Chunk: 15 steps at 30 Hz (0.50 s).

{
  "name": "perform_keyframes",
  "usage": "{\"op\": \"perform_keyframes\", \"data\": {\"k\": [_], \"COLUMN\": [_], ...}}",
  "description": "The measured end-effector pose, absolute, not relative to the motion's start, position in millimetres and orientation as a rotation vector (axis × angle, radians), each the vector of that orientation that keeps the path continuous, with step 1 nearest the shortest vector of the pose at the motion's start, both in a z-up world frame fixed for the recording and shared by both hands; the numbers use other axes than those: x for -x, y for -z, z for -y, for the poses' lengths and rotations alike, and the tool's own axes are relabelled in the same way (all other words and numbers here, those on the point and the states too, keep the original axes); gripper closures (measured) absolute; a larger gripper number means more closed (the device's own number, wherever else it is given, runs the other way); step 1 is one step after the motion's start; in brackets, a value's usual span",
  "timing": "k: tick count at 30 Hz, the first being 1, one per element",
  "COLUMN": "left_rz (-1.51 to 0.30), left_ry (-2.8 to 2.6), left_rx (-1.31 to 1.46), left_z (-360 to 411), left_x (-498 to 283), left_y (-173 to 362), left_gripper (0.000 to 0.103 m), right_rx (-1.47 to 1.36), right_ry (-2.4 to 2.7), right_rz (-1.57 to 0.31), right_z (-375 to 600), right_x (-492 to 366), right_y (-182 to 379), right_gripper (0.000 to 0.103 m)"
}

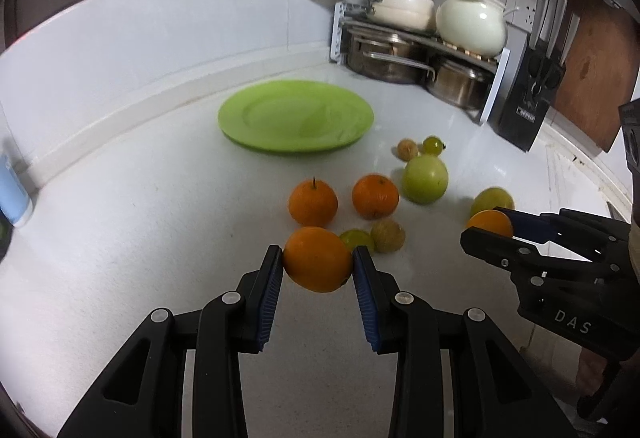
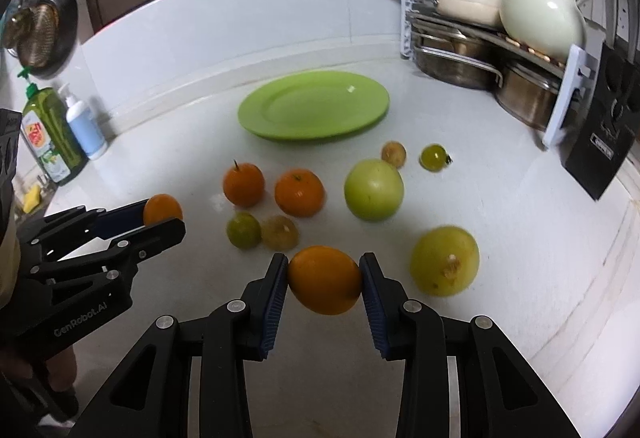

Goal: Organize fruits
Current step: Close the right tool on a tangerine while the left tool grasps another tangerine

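White kitchen bench [image 1: 120,238] is filling both views, with a green plate [image 1: 296,116] lying empty toward the back wall and a pot rack [image 1: 416,50] standing in the far right corner.

Going left to right in the left wrist view, the left gripper [image 1: 318,264] is pinching an orange [image 1: 318,258] between its blue fingers [image 1: 270,286], and the fruit appears to be hanging clear of the bench. Two more oranges [image 1: 313,201] are sitting just beyond it, then a green apple [image 1: 425,178], and at the right edge the right gripper [image 1: 490,224] is clamping its own orange [image 1: 489,223].

Since both fruits look freshly picked up, the step in hand is probably carrying them to the plate. Doing it well means keeping each squeeze steady, raising the oranges clear of the loose fruit between them and the plate, and setting them down apart on the plate so neither is rolling off.

Only the right wrist view is showing the soap bottles [image 2: 60,134] at the far left, the yellow-green apple [image 2: 445,261] whole with its stem end up, and the right orange's full outline between the fingers. Only the left wrist view is showing the wooden board [image 1: 592,74] leaning at the far right.
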<state>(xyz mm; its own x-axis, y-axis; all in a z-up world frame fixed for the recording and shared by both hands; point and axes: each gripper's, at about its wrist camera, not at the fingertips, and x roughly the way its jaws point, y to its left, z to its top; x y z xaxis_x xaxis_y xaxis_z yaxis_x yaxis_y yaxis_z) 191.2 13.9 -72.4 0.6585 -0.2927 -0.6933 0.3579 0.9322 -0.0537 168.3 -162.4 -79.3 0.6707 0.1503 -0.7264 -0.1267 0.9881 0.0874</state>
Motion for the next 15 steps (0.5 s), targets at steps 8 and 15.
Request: {"op": "perform_keyframes", "data": {"k": [8, 15], "left_rz": [-0.702, -0.644], "left_ry": [0.367, 0.349], "left_rx": [-0.054, -0.067], "left_z": [-18, -21], "left_x": [-202, -220], "left_y": [46, 27], "left_gripper": [0.067, 0.067], "right_rx": [-0.02, 0.015], "right_ry": [-0.221, -0.253], "right_rz": [-0.765, -0.71], "right_z": [155, 153], "right_x": [-184, -208], "right_y": [56, 32], "right_gripper": [0.065, 0.065]}}
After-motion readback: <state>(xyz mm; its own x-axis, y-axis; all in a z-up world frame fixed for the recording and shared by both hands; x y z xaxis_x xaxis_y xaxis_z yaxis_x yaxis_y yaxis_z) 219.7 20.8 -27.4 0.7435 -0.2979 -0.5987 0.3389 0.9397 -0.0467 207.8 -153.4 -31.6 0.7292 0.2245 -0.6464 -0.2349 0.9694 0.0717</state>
